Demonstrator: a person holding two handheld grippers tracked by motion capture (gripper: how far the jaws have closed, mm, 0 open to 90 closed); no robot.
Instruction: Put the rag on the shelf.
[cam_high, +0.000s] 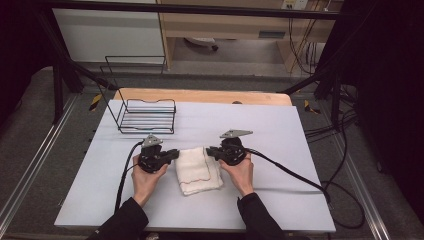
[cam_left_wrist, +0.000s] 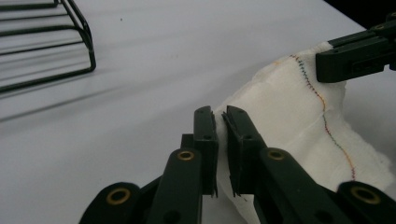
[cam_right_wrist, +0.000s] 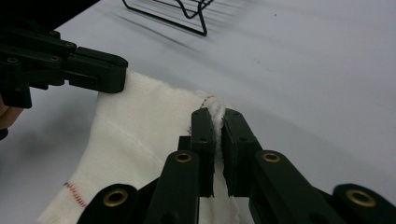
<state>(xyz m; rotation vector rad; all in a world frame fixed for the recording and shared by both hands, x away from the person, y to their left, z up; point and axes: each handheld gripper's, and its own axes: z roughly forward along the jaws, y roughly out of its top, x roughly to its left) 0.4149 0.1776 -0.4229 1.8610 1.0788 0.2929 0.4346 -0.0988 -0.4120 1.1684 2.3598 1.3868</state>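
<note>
L gripper (cam_high: 172, 154): my jaws clenched on the near-left corner of the white cloth (cam_high: 198, 170). In the left gripper view the cloth edge (cam_left_wrist: 299, 121) sits pinched between the two black pads, fabric bunched up right at the tips (cam_left_wrist: 219, 122).

R gripper (cam_high: 212, 151): jaws clamped on the opposite far corner of the same cloth. In the right gripper view a tuft of fabric (cam_right_wrist: 140, 140) pokes up between the pads (cam_right_wrist: 215, 122); a bit of red stitching sits just beside them.

Cloth: white, folded, w/ a wavy coloured stitch line running along it. Lies at mid-table on the white sheet (cam_high: 280, 130), between my two hands, a little nearer my side. Far edge is held at both corners, L & R; rest of the cloth lies on the sheet toward me. Far edge looks slightly raised off the sheet in both gripper views, can't tell by how much.

Both grippers point inward, toward each other, tips close across the cloth's far edge. Each gripper shows in the other's view, at the opposite corner.

Wire rack (cam_high: 147, 116): black, stands at far-left of the sheet, well apart from the cloth. Bare wood strip (cam_high: 200, 95) of the table shows beyond the sheet.
</note>
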